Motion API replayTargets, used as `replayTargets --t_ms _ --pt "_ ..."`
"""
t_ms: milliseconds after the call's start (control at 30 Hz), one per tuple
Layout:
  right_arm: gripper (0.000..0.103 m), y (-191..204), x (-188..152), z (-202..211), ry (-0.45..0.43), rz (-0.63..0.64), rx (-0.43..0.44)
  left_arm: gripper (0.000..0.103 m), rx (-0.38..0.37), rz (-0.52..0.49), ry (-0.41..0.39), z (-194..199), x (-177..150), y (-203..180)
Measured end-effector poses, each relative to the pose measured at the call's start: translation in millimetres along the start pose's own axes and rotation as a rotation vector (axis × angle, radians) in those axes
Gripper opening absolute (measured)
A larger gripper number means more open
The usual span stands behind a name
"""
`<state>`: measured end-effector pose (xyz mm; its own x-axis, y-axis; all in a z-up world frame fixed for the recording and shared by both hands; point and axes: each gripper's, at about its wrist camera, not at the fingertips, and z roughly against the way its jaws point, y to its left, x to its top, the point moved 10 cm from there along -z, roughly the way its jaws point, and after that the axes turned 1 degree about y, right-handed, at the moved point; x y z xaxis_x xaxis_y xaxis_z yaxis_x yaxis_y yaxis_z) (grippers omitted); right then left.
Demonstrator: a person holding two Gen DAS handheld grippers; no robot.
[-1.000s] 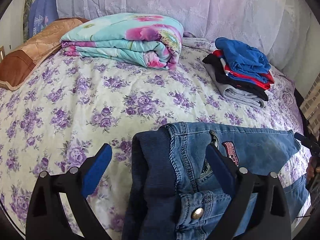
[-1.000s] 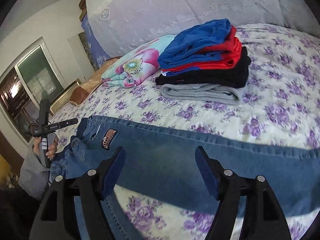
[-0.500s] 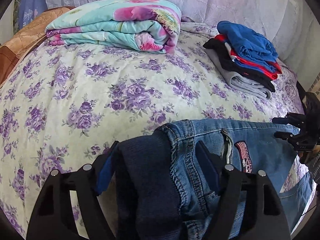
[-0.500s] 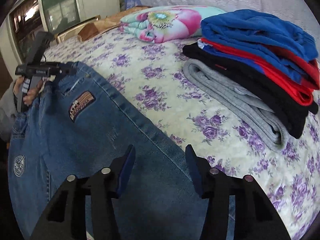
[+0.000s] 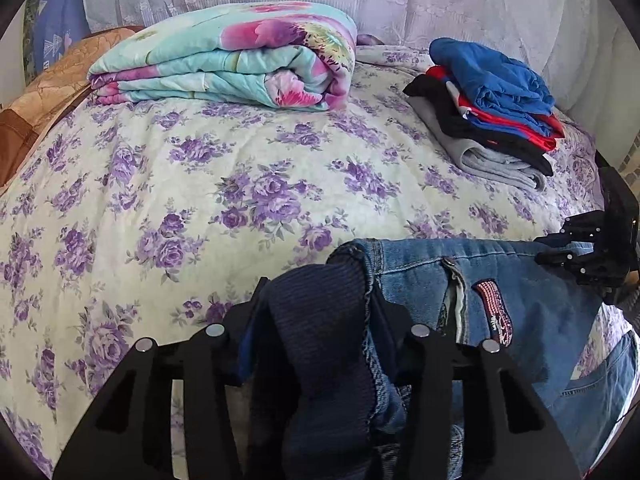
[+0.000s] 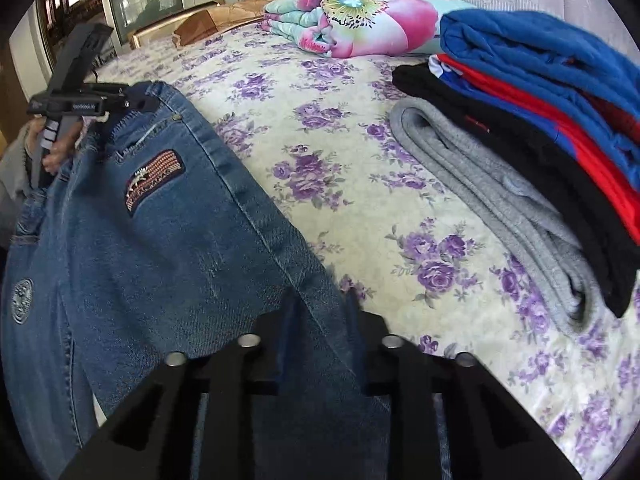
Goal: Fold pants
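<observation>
Blue jeans [image 5: 520, 280] with a striped patch lie along the near edge of the flowered bed. In the left wrist view my left gripper [image 5: 320, 304] has its jaws closing, and the pads press on the bunched dark ribbed waistband [image 5: 316, 340]. In the right wrist view my right gripper [image 6: 320, 300] is closing its jaws on the seam edge of the jeans [image 6: 160, 240], with denim pinched between the pads. The right gripper [image 5: 580, 256] also shows at the far right of the left wrist view. The left gripper [image 6: 120, 100] shows at the waistband, gripped by a hand [image 6: 60, 152].
A folded floral quilt [image 5: 224, 60] lies at the head of the bed, beside a brown pillow [image 5: 40, 92]. A stack of folded clothes [image 6: 540, 140], blue on top and grey at the bottom, sits just right of the jeans. The flowered sheet [image 5: 200, 200] lies bare between them.
Both pairs of jaws have narrowed onto the jeans. The right gripper rolled and dropped to the leg's seam edge. The left gripper sank a little over the waistband.
</observation>
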<state>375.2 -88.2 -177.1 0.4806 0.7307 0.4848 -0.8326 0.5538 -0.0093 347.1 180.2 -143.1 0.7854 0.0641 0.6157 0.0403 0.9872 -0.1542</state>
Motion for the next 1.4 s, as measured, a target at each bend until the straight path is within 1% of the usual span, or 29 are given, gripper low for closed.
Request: replayTargets --t_ms 67,133,300,467,633,767,900,1067,1200,1233,1267,1333,1400 --pt "0.010 -0.6 0.4 6.1 -0.006 -0.027 -0.008 0.044 0.011 -0.012 -0.013 3.1 0.9 -1.7" --pt "0.007 0.2 1.3 14.9 -0.022 -0.044 -0.012 0.044 0.020 -0.020 -0.024 6.1 1.6 -2.6" --pt "0.007 11.0 3.8 41.8 -0.062 -0.022 -0.054 0.044 0.034 -0.031 -0.061 22.7 7.2 -5.8" --pt "0.007 30.7 2.0 81.1 -0.130 -0.005 -0.094 0.044 0.012 -0.005 -0.111 48.9 13.2 -8.2" --pt "0.007 62.1 -8.4 121.2 -0.198 0.016 -0.128 0.044 0.010 -0.030 -0.153 75.0 10.9 -15.5" --pt "0.007 93.7 -20.2 147.0 -0.245 0.044 -0.155 0.044 -0.018 -0.031 -0.181 99.5 4.5 -16.8" --pt "0.007 123.9 -33.4 166.3 -0.272 0.060 -0.168 0.044 -0.031 -0.048 -0.204 126.2 -12.5 -18.4" --pt "0.007 165.3 -59.7 178.3 -0.273 0.094 -0.183 0.044 -0.099 -0.040 -0.197 156.7 -44.6 -14.9" --pt "0.007 201.8 -85.5 168.9 -0.243 0.128 -0.179 0.048 -0.121 -0.036 -0.160 163.0 -76.5 -9.5" --pt "0.007 209.1 -92.2 164.5 -0.233 0.127 -0.171 0.051 -0.131 -0.036 -0.153 163.3 -85.2 -7.6" --pt "0.007 216.4 -99.5 159.8 -0.224 0.125 -0.162 0.056 -0.130 -0.032 -0.142 162.7 -93.1 -4.2" --pt "0.007 226.7 -112.9 149.9 -0.204 0.110 -0.144 0.057 -0.113 -0.014 -0.122 161.9 -110.5 4.8" --pt "0.007 233.3 -125.1 141.3 -0.186 0.093 -0.135 0.056 -0.089 0.030 -0.115 163.7 -126.7 20.5"
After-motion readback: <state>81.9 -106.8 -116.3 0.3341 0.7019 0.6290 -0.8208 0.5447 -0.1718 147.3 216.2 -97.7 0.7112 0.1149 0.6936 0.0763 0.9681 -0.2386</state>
